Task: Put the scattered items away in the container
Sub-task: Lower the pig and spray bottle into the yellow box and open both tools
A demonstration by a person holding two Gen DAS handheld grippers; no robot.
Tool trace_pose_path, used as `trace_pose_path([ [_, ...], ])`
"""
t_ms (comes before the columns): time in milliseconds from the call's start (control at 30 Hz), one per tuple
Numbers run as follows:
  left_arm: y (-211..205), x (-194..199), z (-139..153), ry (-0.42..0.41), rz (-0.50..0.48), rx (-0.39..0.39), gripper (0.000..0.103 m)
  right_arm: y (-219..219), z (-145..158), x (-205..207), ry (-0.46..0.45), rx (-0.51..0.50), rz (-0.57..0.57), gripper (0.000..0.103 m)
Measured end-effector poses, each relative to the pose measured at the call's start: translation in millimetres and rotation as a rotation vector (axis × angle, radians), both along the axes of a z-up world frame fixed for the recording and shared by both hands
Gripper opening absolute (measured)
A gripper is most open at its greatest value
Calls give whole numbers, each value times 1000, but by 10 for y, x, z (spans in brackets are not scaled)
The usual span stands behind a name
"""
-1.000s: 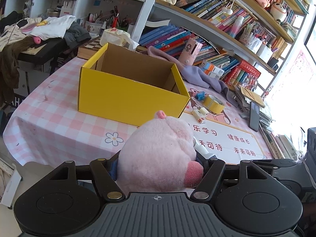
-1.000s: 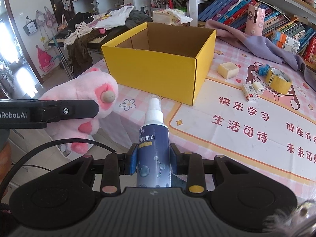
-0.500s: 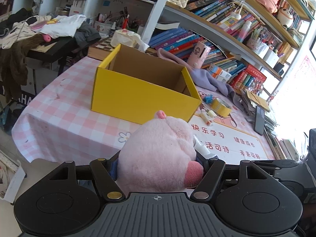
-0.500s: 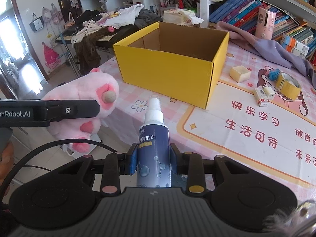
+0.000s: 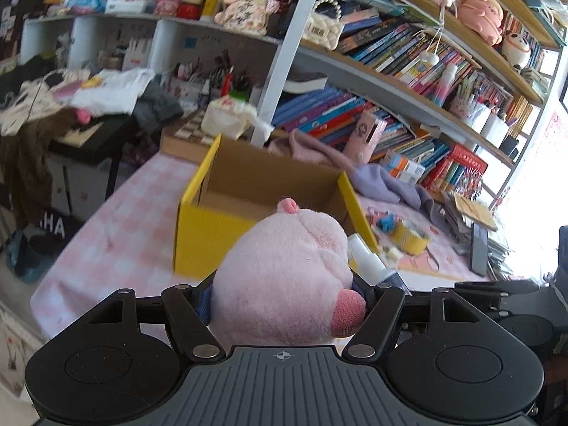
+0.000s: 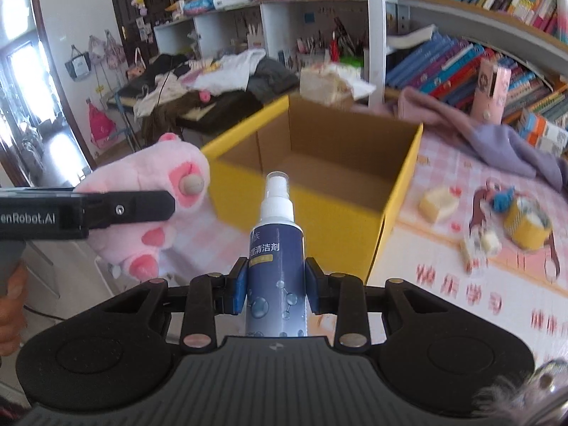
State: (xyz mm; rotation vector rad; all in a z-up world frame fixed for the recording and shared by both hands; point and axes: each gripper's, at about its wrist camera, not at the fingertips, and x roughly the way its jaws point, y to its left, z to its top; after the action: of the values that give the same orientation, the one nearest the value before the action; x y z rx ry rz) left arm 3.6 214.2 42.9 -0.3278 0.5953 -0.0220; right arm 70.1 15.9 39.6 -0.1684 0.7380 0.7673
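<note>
Bookshelves (image 5: 408, 81) crammed with books line the room behind a pink checked tablecloth (image 5: 117, 220), where an open yellow box (image 6: 319, 163) stands. Left gripper (image 5: 284, 294) grips a pink plush toy (image 5: 284, 277); right gripper (image 6: 276, 280) clamps a spray bottle (image 6: 277, 248), both short of the box.

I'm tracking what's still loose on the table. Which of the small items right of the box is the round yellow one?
The tape roll, a yellow ring lying farthest right; the cream block nearer the yellow box is squarish.
</note>
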Motion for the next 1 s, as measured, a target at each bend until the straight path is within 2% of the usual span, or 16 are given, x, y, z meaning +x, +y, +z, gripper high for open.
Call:
trace_pose_path([
  [167,103,505,75,-22,-5,21,70,148,144,505,-52,-8,9,31],
  [400,98,1306,78,11,-18,136,70,411,72,1331,-84,-81,51,31],
  [567,59,1945,-157,109,-59,215,70,699,-205,1835,-88,-219,131,31],
  [700,-29,2407,-448,250,-111,353,70,896,-480,2162,-91,-348,191,31],
  [900,-133,2759,-734,386,-217,462,70,1082,-720,2418,-115,-489,264,31],
  [1000,-145,2814,-752,395,-244,498,71,1113,-764,2463,-99,-501,273,31],
])
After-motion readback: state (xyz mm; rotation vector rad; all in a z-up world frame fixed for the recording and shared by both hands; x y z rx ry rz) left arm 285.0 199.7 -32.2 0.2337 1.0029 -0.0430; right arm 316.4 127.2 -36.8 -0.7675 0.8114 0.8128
